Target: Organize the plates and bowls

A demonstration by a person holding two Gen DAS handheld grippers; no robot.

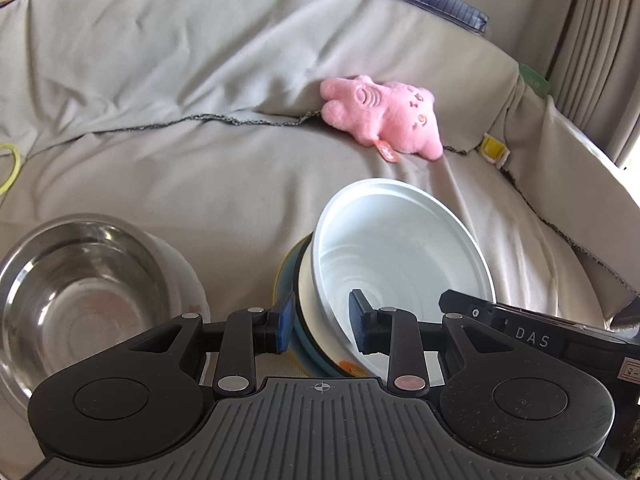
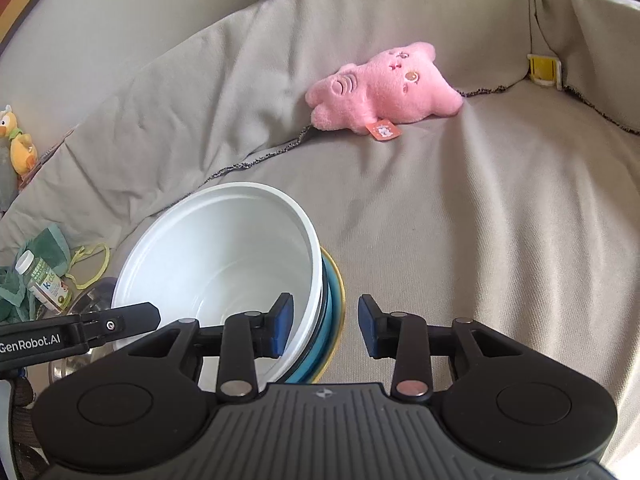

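Stack of dishes on a sofa (image 1: pixel 200 168) draped in a beige cover. A white bowl (image 1: pixel 404 248) sits uppermost, tilted, nested in a cream-rimmed bowl and a blue dish with a yellow rim (image 1: pixel 286 276); in the right wrist view the same white bowl (image 2: pixel 216 256) leans over the blue, yellow-edged dish (image 2: pixel 334 300). The left claw (image 1: pixel 322 318) straddles the near wall of the stack: its left pad lies outside, against the blue dish, and its right pad lies inside the white bowl; whether the pads actually press on the walls cannot be told. The right claw (image 2: pixel 324 324) stands spread, its left pad inside the white bowl close to the wall, its right pad apart from the stack over the bare cover; nothing is pinched by it. Each claw's body appears at the edge of the other's view, so both work the same stack from opposite sides. To the left of the stack rests a steel bowl (image 1: pixel 80 292), upright and empty, apart from the stack. Farther back a pink plush toy (image 1: pixel 384 116) lies on its side at the seam of seat and backrest. At the left margin of the right wrist view: a small bottle (image 2: pixel 42 282) on green cloth, and a yellow duck toy (image 2: pixel 18 140).
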